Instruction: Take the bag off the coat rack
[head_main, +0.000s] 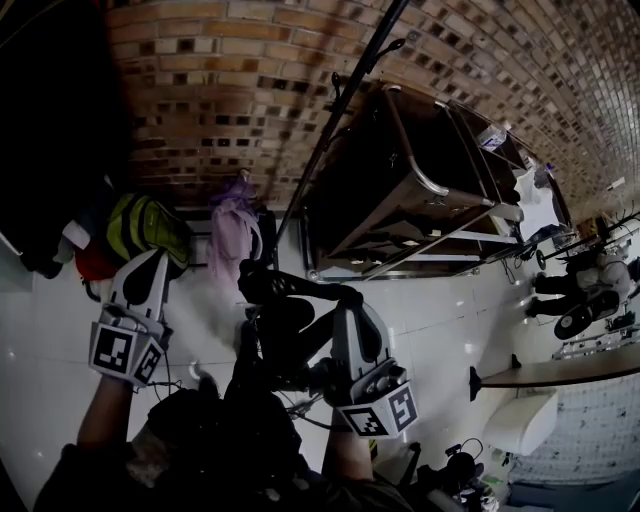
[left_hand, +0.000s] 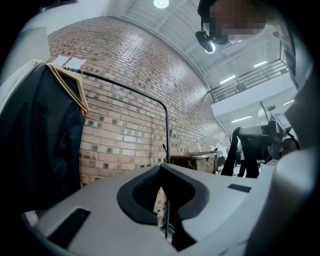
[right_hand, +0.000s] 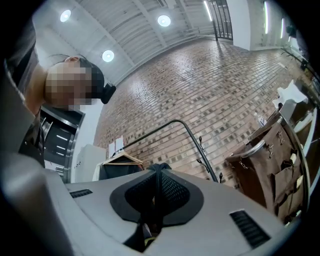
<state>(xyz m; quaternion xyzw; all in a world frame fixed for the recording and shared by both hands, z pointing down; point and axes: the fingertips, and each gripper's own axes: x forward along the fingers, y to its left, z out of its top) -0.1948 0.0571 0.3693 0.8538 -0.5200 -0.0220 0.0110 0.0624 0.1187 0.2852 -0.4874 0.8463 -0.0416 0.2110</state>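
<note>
In the head view a black bag (head_main: 283, 335) hangs low in front of me, with its strap (head_main: 290, 288) running up to my right gripper (head_main: 349, 312). That gripper is shut on the strap, which shows as a dark band (right_hand: 156, 172) pinched between its pads. The coat rack's black bar (head_main: 340, 110) slants up the brick wall above the bag, and it also shows as a bent rail (right_hand: 192, 140) ahead of the right jaws. My left gripper (head_main: 150, 268) is up at the left, shut with nothing in it, and the rack pole (left_hand: 166, 130) stands beyond its jaws.
A yellow-green bag (head_main: 145, 225) and a pink garment (head_main: 232, 235) hang by the wall on the left. A dark coat (left_hand: 40, 140) hangs on a wooden hanger (left_hand: 70, 87). A brown leather cart (head_main: 420, 180) stands to the right of the rack. A table edge (head_main: 560, 372) is at the right.
</note>
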